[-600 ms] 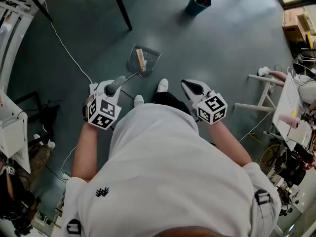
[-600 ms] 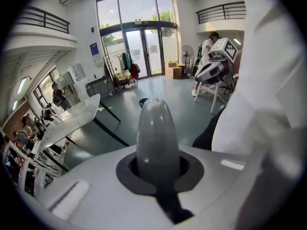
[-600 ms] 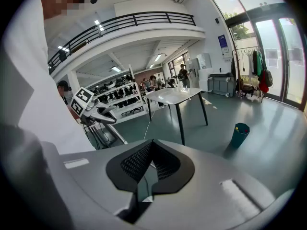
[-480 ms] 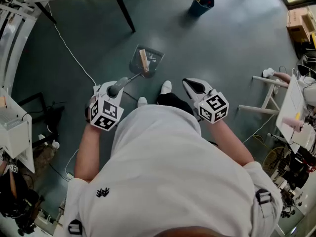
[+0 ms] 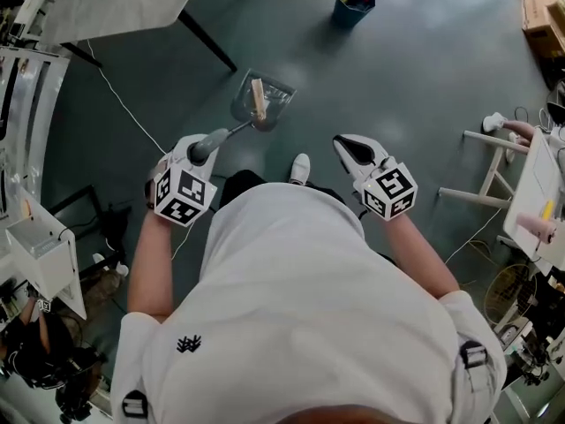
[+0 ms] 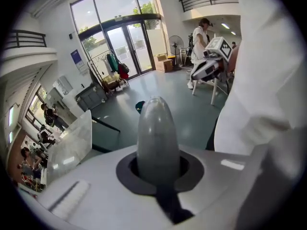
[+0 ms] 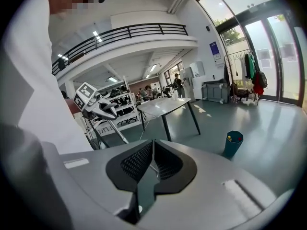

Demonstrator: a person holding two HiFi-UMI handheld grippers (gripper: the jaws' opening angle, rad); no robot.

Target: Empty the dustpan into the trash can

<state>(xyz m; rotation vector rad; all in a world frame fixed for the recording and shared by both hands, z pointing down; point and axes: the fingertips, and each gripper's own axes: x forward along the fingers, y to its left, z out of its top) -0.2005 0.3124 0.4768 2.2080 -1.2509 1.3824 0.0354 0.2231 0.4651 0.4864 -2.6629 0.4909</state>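
Note:
In the head view a clear dustpan hangs just above the grey floor ahead of me, with a brown piece lying in it. Its grey handle runs back to my left gripper, which is shut on the handle's end. A dark blue trash can stands farther ahead and to the right, holding small coloured items; it also shows as the trash can in the right gripper view. My right gripper is held at waist height, shut with nothing in it.
A table with dark legs stands at the front left, with a white cable trailing across the floor beside it. A white stand and cluttered benches are at the right, shelving at the left. My shoe is below the dustpan.
The person has stepped forward, carrying the dustpan a little ahead. Both grippers keep their hold and posture; the table now shows more at the top left.

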